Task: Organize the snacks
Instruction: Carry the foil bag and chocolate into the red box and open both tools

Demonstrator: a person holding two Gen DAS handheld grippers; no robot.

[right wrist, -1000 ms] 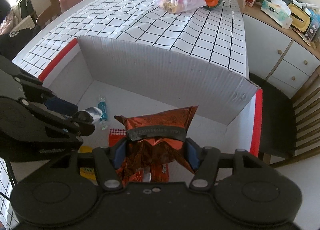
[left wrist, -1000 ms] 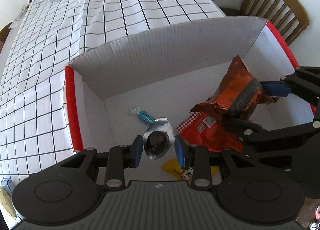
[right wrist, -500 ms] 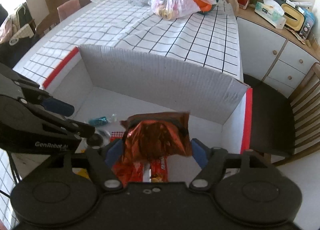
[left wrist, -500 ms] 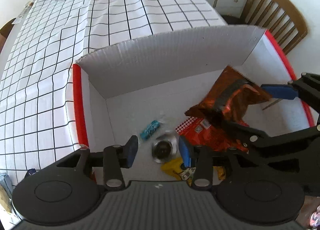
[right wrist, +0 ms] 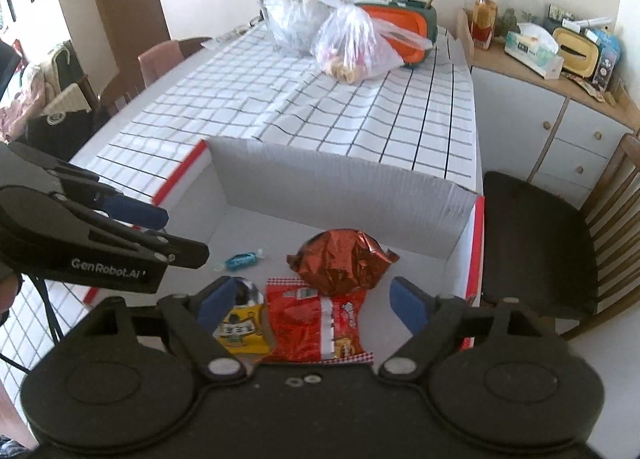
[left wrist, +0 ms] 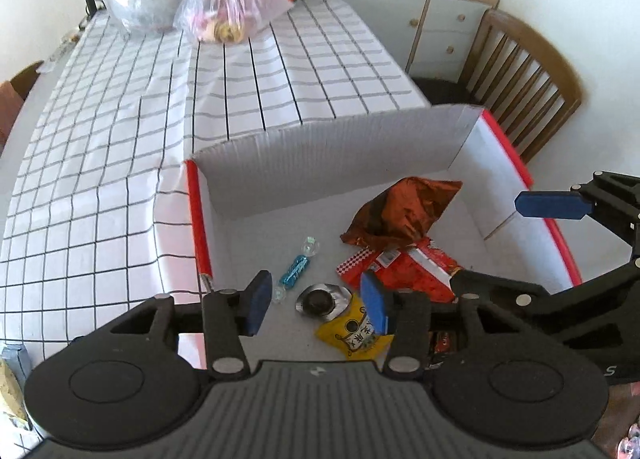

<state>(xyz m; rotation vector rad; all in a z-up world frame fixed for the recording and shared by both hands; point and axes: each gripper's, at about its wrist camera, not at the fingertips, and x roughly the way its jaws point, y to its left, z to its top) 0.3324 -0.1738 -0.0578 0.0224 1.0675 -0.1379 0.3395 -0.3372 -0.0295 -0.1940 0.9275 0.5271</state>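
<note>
A white corrugated cardboard box with red-taped edges (left wrist: 460, 139) sits on the grid-patterned desk (left wrist: 120, 139). Inside lie a crumpled copper-orange foil snack bag (right wrist: 340, 261) atop a flat red packet (right wrist: 316, 327), a yellow pouch (left wrist: 352, 333), a silver foil wrapper (left wrist: 320, 299), partly hidden in the right view, and a blue twist-wrapped candy (left wrist: 295, 273). Both the left gripper (left wrist: 316, 305) and the right gripper (right wrist: 312, 305) hover with fingers spread, holding nothing.

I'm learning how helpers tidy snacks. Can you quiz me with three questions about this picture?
1. True or false: the left gripper is holding a snack.
2. What colour is the candy lying beside the silver packet?
3. The copper bag in the box rests on: A) the red packet B) the yellow packet C) the tablecloth

Key: 1. False, its fingers are open. 2. Blue. 3. A.
</note>
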